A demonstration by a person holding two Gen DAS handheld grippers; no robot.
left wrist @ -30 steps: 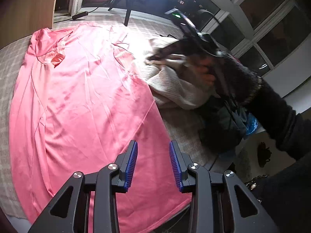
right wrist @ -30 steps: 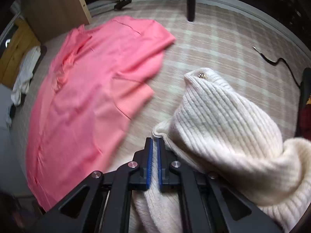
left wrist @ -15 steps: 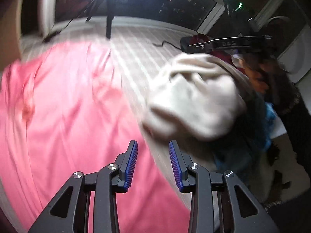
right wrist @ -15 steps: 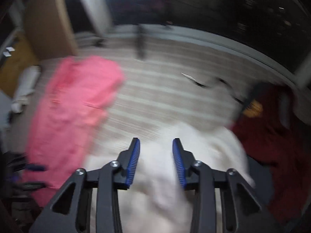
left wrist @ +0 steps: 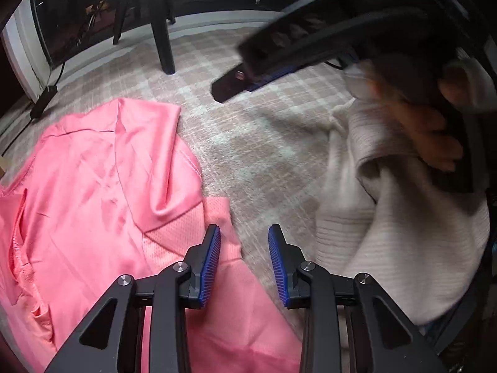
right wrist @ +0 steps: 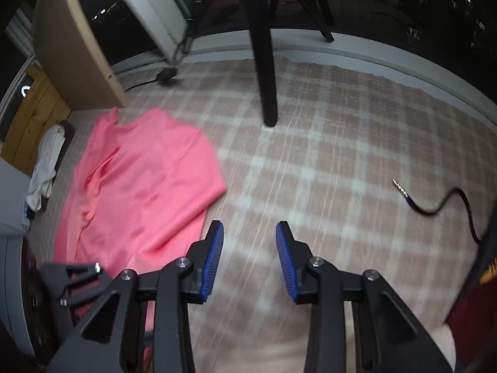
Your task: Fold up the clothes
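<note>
**Pink shirt left of both grippers, knit to the right**

Checked bedcover [left wrist: 264, 143] below; left wrist view: left gripper [left wrist: 244, 261] spread, empty, over pink shirt [left wrist: 93, 186], nearer it; cream sweater [left wrist: 388, 217] heaped right, beside a hand [left wrist: 431, 133]; right wrist view: right gripper [right wrist: 249, 259] spread, empty; shirt [right wrist: 139, 180] flat, long axis running away, left.

The shirt [left wrist: 93, 205] lies flat on the rug [left wrist: 254, 143]. The sweater [left wrist: 388, 217] is heaped on the rug to the right of the shirt. A stand leg [left wrist: 163, 31] rests on the rug behind the shirt.
</note>
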